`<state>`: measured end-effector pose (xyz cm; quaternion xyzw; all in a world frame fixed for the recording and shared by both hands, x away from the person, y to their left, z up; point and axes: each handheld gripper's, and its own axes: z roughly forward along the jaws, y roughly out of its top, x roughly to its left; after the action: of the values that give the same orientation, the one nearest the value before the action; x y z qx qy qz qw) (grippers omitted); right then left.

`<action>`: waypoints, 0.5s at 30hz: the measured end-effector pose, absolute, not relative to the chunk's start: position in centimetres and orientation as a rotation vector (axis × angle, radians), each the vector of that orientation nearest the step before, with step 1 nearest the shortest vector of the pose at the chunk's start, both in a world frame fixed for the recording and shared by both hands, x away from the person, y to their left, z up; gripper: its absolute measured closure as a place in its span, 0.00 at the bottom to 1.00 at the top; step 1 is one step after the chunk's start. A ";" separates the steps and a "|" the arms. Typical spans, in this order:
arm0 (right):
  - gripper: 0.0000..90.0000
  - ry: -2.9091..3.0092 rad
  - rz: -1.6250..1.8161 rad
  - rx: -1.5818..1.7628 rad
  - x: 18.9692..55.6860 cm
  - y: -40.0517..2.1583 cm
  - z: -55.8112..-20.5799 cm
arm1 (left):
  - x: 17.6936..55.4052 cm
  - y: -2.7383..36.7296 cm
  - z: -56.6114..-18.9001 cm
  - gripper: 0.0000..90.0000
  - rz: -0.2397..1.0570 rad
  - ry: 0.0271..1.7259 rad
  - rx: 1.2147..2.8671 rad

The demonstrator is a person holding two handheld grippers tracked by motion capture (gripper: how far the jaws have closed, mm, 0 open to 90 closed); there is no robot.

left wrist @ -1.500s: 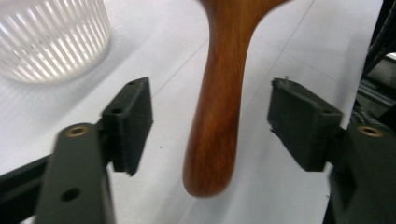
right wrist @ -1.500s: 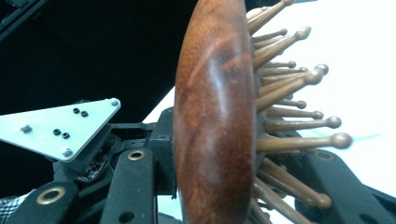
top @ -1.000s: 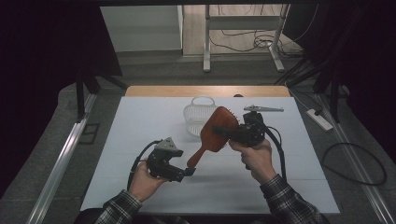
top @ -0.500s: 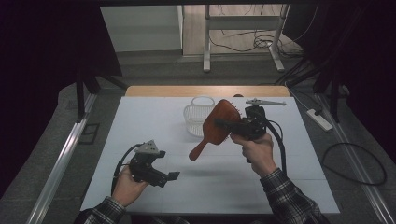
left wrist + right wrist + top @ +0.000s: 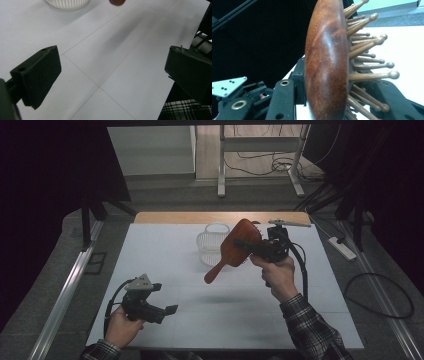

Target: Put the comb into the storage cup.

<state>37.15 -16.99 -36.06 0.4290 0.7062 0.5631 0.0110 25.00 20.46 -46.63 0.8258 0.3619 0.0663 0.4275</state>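
Note:
A reddish-brown wooden hairbrush (image 5: 234, 251) hangs in the air over the white table (image 5: 160, 250), handle slanting down to the left. My right gripper (image 5: 241, 243) is shut on its head; in the right gripper view the brush (image 5: 325, 65) stands edge-on between the jaws, wooden bristles pointing right. My left gripper (image 5: 165, 298) is low at the table's near left corner, well clear of the brush. Its jaws have just been opening and stand wide apart with nothing between them (image 5: 112, 72). The handle's tip (image 5: 117, 2) shows at the top of the left gripper view.
A small white slatted basket (image 5: 212, 242) stands on the table just behind the brush, near the far edge. A wooden strip (image 5: 220, 217) runs along that edge. A metal rail (image 5: 65, 290) lies on the floor at left; a power strip (image 5: 342, 247) and cables lie at right.
My left gripper let go of the brush handle, opened, and drew back to the left and toward the person. My right gripper kept the brush and carried it slightly up.

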 end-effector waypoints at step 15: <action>0.62 2.147 1.772 1.364 38.6 -17.7 -35.2 | 23.3 22.9 -46.9 0.01 0.212 0.988 2.053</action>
<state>38.58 -17.74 -35.20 0.4399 0.6924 0.5715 0.0205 23.31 22.90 -46.91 0.8169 0.3930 0.0844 0.4137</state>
